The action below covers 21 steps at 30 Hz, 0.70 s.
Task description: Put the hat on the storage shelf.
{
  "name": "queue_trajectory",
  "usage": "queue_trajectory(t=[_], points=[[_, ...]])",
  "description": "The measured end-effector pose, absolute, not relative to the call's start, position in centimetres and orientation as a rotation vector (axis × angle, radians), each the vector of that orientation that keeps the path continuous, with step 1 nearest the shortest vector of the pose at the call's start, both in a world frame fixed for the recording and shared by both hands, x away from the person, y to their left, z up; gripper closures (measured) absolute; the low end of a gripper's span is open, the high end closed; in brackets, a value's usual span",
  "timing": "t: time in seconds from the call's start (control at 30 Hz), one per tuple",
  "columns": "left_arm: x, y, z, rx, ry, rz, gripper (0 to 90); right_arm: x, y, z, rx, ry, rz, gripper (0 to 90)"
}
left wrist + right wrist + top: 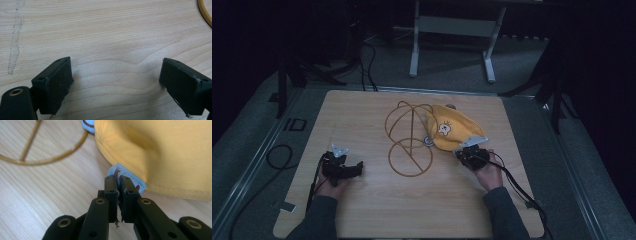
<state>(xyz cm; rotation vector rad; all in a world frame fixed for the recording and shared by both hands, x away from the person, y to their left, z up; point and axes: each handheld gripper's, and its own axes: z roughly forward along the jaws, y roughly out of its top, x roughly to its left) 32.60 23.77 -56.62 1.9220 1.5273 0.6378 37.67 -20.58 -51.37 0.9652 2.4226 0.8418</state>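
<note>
A yellow cap [451, 131] with a small cartoon patch lies on the wooden table [377, 210], leaning against a gold wire stand [409, 135]. My right gripper [469, 154] is at the cap's near edge, shut on a light blue tag [130, 178] sewn to the yellow cap [160, 152] brim. My left gripper [346, 167] rests at the table's left, apart from the stand. Its jaws stand wide open over bare wood, left gripper [115, 82] holding nothing. A curve of the gold wire stand [45, 161] lies to the left in the right gripper view.
The wire stand's round base [410, 158] lies flat between the two grippers. Black cables [277, 155] trail off the table's left side and another cable [517, 187] runs from the right gripper. A grey metal frame [452, 30] stands on the floor beyond the table.
</note>
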Motion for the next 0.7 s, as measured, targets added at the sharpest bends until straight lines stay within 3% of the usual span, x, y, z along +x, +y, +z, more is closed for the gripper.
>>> queue_trajectory(t=[0.7], points=[[32.6,23.8,-56.6,1.920,1.528,0.637,11.5,38.8,-19.7,-46.5,0.915,2.352,0.921,85.8]])
